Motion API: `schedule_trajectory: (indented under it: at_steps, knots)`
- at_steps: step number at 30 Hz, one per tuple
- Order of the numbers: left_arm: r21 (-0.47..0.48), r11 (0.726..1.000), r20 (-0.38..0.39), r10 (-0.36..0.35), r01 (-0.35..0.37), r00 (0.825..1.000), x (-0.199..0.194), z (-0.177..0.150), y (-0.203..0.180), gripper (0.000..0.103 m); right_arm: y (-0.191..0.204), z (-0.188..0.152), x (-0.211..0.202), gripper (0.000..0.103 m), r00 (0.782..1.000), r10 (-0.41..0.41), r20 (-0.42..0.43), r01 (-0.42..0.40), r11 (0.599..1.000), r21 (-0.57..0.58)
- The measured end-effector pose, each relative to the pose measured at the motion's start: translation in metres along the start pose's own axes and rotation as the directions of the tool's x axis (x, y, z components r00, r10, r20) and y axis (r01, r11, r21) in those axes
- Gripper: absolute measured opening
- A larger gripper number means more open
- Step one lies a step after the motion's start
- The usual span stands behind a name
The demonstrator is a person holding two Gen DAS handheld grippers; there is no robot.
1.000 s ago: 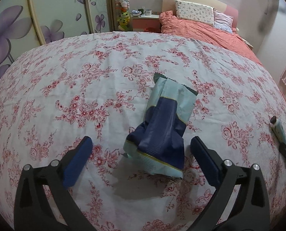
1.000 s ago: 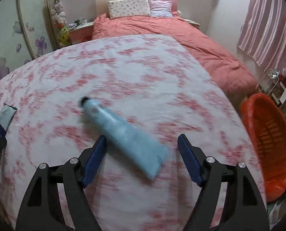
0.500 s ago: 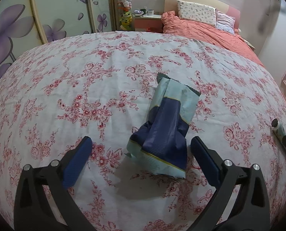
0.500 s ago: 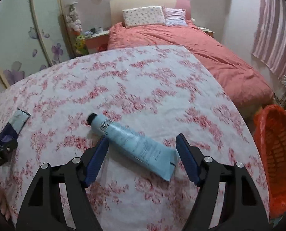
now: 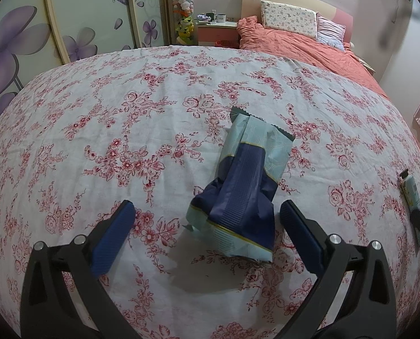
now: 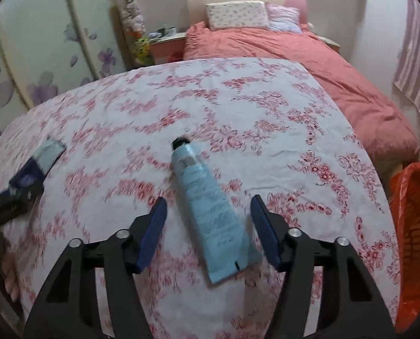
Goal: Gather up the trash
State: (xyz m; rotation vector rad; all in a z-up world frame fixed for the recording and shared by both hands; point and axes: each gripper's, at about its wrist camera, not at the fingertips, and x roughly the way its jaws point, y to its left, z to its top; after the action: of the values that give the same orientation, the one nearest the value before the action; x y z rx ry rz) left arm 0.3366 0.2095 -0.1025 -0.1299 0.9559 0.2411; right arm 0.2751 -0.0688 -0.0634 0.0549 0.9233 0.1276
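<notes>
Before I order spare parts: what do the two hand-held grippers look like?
Both match: the left hand-held gripper and the right hand-held gripper have black angular frames with triangular cut-outs, silver round bolt heads, and long ribbed dark-blue finger pads. No cables or markings show.

A crumpled navy and pale-blue snack wrapper (image 5: 239, 195) lies on the floral sheet. Well apart from it, a light-blue tube (image 6: 207, 212) with a black cap lies flat, cap pointing away.

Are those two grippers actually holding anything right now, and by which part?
Nothing is held yet. The left gripper stands open around the wrapper. The right gripper is closing around the tube, its pads still apart from it.
</notes>
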Motion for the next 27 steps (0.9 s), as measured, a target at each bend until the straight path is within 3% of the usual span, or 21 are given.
schedule_trajectory:
  at_steps: [4,9,15,27]
  knots:
    - [-0.001,1.000,0.000,0.000,0.000,1.000,0.000,0.000,0.000,0.099,0.004,0.010,0.011,0.048,1.000,-0.018,0.007,0.018,0.999,0.029]
    - [0.000,1.000,0.000,0.000,0.000,1.000,0.000,0.000,0.000,0.099,0.005,0.002,0.005,0.032,1.000,-0.027,0.005,0.027,1.000,0.010]
    - [0.000,1.000,0.000,0.000,0.000,1.000,0.000,0.000,0.000,0.099,-0.004,-0.024,-0.016,0.031,1.000,-0.019,0.017,0.019,1.000,0.002]
    - [0.060,0.998,0.010,0.016,-0.017,1.000,0.002,0.008,-0.008,0.099,0.000,-0.013,-0.006,0.032,0.999,-0.035,0.025,0.034,0.999,0.018]
